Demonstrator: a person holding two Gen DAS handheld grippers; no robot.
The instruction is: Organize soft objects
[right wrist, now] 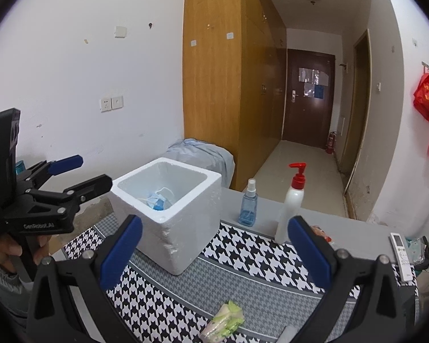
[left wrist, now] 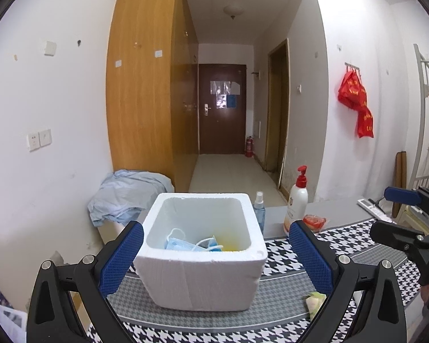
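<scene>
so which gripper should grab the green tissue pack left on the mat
Right, probably. The green tissue pack lies just below the open right gripper, between its fingers. The left gripper, also open, faces the foam box, with the pack off by its right finger.

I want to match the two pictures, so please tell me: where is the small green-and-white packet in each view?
Left wrist view: the green-and-white packet lies low at right on the houndstooth mat, partly hidden behind the right finger of the left claw.
Right wrist view: it lies at bottom centre, in full view on the mat.
Shared landmark: the white foam box, standing behind the packet on the mat in both views.
</scene>
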